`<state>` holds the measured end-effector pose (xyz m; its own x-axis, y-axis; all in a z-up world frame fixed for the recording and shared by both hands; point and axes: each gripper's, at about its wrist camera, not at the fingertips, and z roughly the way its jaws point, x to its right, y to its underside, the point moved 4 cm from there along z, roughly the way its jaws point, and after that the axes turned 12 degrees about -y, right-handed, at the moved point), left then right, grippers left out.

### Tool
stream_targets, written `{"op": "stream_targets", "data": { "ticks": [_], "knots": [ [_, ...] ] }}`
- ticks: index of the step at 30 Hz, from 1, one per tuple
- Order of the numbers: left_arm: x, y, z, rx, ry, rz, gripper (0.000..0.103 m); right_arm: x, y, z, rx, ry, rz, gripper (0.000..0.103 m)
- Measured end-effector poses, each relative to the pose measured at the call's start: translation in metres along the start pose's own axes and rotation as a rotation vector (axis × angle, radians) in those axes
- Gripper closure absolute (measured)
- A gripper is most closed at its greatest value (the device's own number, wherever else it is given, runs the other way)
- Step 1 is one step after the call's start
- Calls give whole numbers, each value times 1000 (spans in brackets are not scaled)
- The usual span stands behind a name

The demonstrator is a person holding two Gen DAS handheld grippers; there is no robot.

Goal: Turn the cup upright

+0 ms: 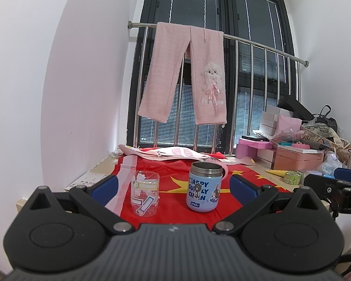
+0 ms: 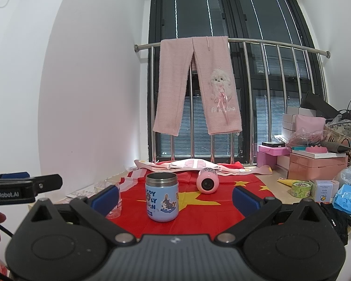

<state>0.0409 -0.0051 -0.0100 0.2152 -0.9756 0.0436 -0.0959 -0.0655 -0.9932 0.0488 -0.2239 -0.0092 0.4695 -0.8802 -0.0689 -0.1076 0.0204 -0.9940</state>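
I judge the task barely begun. In my right wrist view the pink cup point(image 2: 207, 183) lies on its side on the red cloth point(image 2: 194, 213), above centre of the frame, its round end facing the camera, well behind the blue mug point(image 2: 162, 197), which stands upright with its mouth up. The clear plastic cup point(image 1: 145, 194), left of centre in my left wrist view, seems to stand mouth down, though I cannot be sure. The left gripper point(image 1: 173, 185) has its fingers spread wide with nothing between them, and the right gripper point(image 2: 175, 195) the same; neither touches any cup. All that remains is ahead: reach the tipped pink cup, grip it, and set it upright on the desk point(image 2: 278, 187).
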Motion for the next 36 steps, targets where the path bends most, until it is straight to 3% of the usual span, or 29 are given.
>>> {"op": "stream_targets", "data": {
  "ticks": [36],
  "knots": [
    [7, -3, 2, -2, 7, 8, 0, 0, -1, 7, -10, -1, -8, 0]
  ]
}}
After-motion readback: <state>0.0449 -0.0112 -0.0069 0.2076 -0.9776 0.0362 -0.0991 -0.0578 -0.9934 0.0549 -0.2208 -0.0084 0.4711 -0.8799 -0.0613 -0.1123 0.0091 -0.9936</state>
